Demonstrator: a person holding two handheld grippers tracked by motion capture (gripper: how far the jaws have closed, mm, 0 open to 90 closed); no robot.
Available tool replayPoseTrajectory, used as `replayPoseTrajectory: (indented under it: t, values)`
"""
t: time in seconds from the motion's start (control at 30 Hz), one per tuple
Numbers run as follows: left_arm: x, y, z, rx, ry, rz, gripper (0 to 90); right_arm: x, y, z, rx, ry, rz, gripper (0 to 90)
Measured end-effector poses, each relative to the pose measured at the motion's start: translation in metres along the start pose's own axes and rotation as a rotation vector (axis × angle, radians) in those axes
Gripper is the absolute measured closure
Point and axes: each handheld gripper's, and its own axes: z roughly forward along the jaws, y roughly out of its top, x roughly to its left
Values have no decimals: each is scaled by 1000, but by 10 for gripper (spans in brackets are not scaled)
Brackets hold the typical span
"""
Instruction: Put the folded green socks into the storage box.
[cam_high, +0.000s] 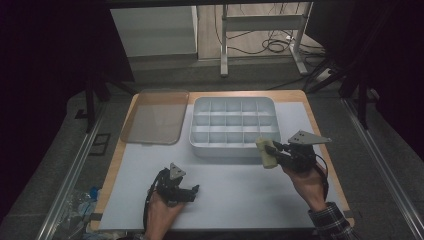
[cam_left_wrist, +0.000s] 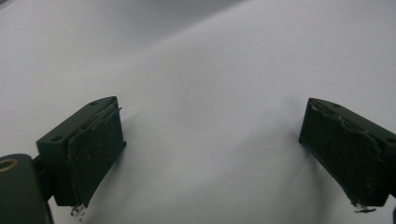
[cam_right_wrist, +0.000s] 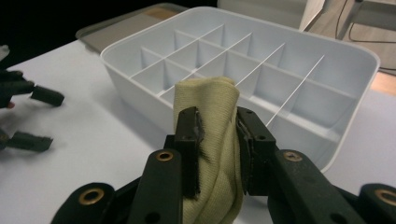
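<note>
One rolled yellowish cloth (cam_right_wrist: 208, 140), pinched in the right gripper (cam_right_wrist: 218, 135), hung just before the divided white tray (cam_high: 233, 148), not yet placed in a compartment; the left gripper (cam_high: 192, 192) rested nearer the person, spread and empty.

Wooden-edged table (cam_high: 306, 107) under a white sheet (cam_high: 240, 190). White divided organizer tray (cam_high: 233, 146) sits at far centre of sheet. Translucent lid (cam_high: 155, 117) lies flat just left of tray, partly over bare wood.
</note>
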Motion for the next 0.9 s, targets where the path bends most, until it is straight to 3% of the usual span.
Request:
replayPoseTrajectory:
  t: [0.43,0.67,0.9]
  values:
    - [0,0,0,4,1,2,56,-19,17,7,-35,-70,-7,721]
    - [0,0,0,1,2,-1,56,-30,18,23,-39,-103,-4,720]
    - [0,0,0,5,2,2,56,-40,18,39,-35,-131,-36,716]
